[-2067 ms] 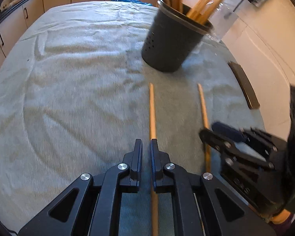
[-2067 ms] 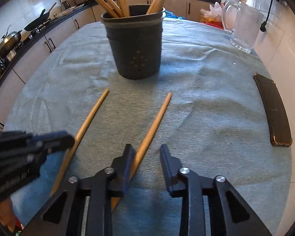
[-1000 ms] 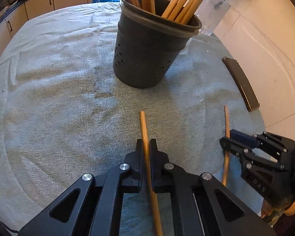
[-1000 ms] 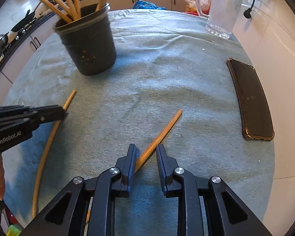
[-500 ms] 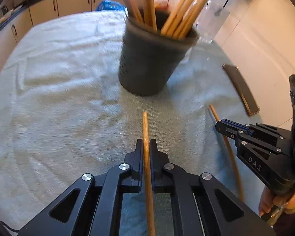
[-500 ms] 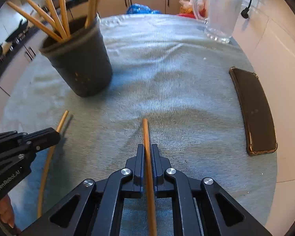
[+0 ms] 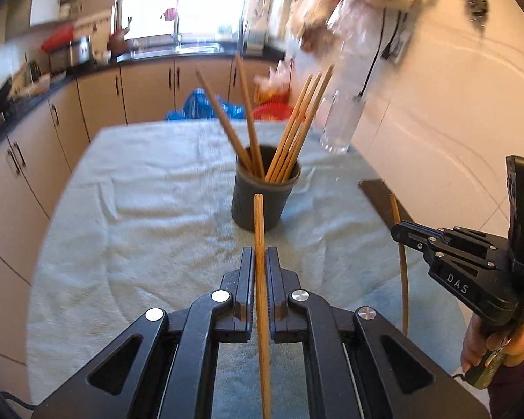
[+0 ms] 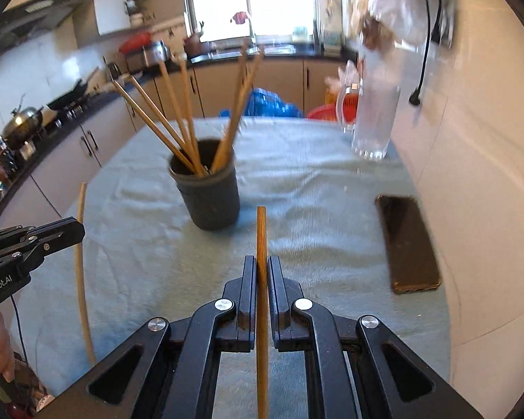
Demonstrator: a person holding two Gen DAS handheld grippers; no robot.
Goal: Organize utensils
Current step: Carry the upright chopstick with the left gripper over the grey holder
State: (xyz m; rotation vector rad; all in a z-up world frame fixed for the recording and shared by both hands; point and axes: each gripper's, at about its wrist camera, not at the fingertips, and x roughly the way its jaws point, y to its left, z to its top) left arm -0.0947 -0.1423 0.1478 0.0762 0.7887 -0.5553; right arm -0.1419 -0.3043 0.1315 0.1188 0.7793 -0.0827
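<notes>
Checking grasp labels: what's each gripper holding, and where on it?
Left gripper: chopstick, pinched partway along its shaft. Right gripper: second chopstick, likewise mid-shaft.

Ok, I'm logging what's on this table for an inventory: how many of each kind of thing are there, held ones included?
Chopsticks: 8 (6 in the holder, 1 in the left gripper, 1 in the right gripper)
Holder: 1
Phone: 1
Glass jug: 1
Total: 11

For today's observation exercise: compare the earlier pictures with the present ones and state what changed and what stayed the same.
The right gripper closed on its chopstick; both chopsticks were lifted off the cloth, the left gripper still clamping its chopstick. The holder and phone stayed put.
</notes>
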